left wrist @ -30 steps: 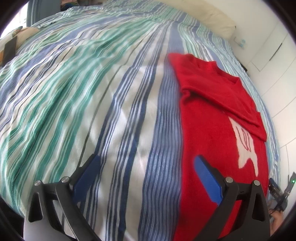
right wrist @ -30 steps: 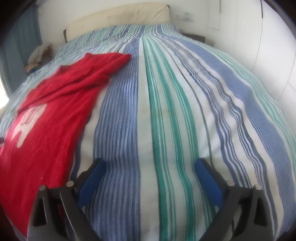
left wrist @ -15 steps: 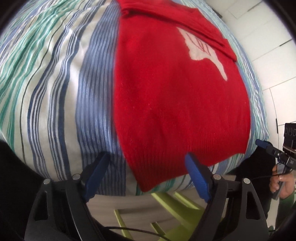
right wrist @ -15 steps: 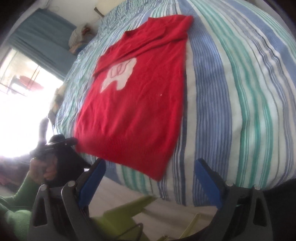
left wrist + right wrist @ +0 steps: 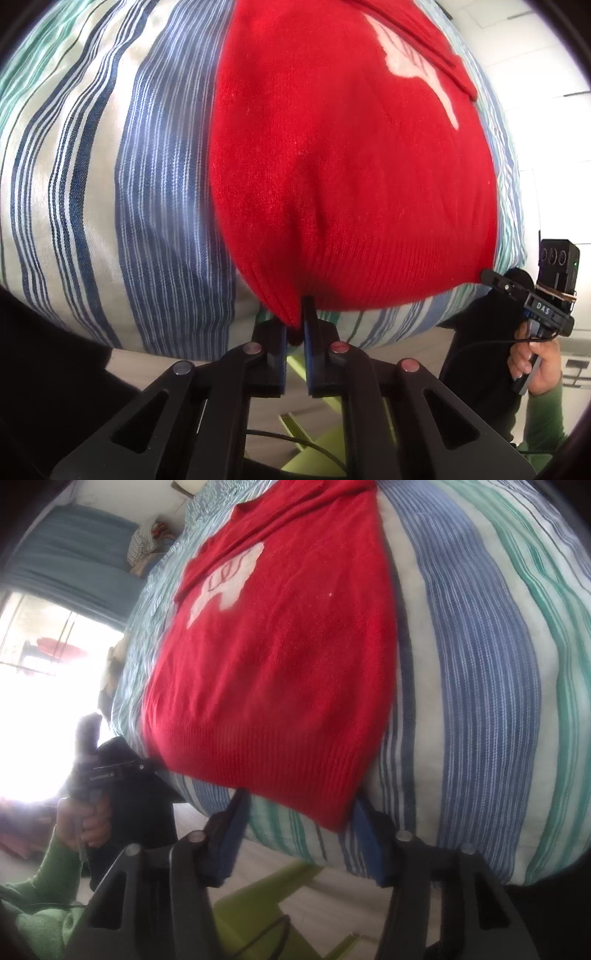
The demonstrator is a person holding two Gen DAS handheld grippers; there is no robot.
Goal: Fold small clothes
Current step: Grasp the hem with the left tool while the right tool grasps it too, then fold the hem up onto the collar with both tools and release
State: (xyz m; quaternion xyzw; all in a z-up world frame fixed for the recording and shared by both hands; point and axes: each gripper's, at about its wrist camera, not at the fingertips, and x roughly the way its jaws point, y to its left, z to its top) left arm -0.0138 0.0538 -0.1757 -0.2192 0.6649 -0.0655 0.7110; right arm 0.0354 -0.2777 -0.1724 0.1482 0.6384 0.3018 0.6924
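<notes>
Red sweater point(image 5: 332, 166) lies flat on the striped bed point(image 5: 110, 184), soft, floppy knit. Left tool point(image 5: 295, 332) has just clamped its hem corner. Right tool point(image 5: 295, 812) is closing around the other corner, pads not yet pressing — ribbed hem's the handle.

"DAS" on right hand-held gripper point(image 5: 491, 277); other print unreadable

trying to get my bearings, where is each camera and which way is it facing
Left wrist: on the left gripper, facing down at the red sweater hem it pinches; right hand shows.
Right wrist: on the right gripper, jaws closing around the other hem corner; left hand, green sleeve.
Shared: sweater, striped bedcover.
</notes>
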